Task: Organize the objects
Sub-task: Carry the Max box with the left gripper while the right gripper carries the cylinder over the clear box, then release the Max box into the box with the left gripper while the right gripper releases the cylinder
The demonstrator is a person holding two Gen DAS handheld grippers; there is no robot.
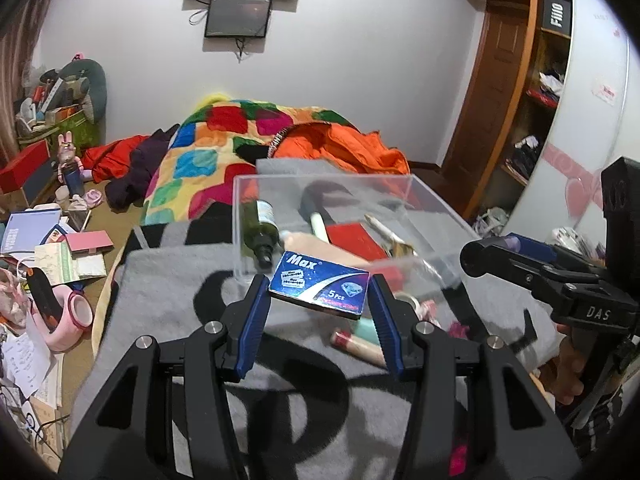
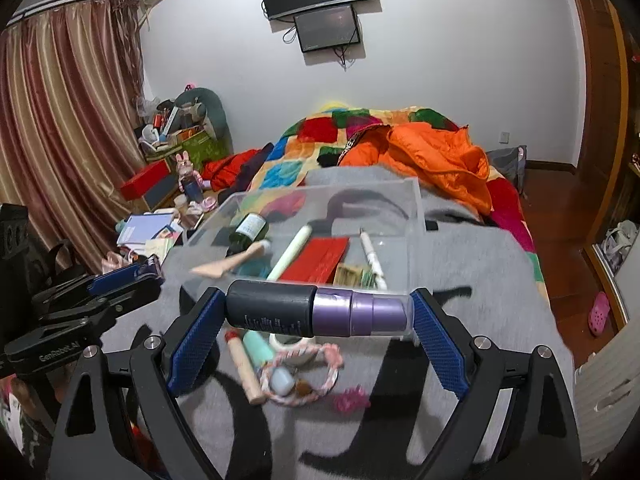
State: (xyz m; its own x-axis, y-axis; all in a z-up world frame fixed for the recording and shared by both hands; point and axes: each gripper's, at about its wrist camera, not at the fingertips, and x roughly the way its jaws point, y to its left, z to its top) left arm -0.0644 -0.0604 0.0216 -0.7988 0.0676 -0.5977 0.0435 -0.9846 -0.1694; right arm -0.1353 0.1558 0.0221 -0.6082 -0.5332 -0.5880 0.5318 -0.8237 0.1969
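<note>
My left gripper (image 1: 319, 290) is shut on a blue "Max" razor-blade box (image 1: 319, 286), held above the grey blanket just in front of the clear plastic bin (image 1: 248, 184). My right gripper (image 2: 318, 312) is shut on a black and purple spray bottle (image 2: 316, 309), held crosswise in front of the same bin (image 2: 416, 200). The bin holds a green bottle (image 2: 248, 230), a red flat box (image 2: 320, 258), a white tube (image 2: 290, 254) and a pen (image 2: 372, 258). The right gripper also shows at the right of the left wrist view (image 1: 492, 254).
Loose items lie on the grey blanket (image 2: 480, 280) under the right gripper: a tape roll (image 2: 290, 346), a teal tube (image 2: 258, 346), a beige tube (image 2: 244, 368), a pink rope loop (image 2: 320, 376). A colourful quilt (image 1: 208, 148) and orange jacket (image 2: 436, 160) lie behind. Clutter covers the floor at left.
</note>
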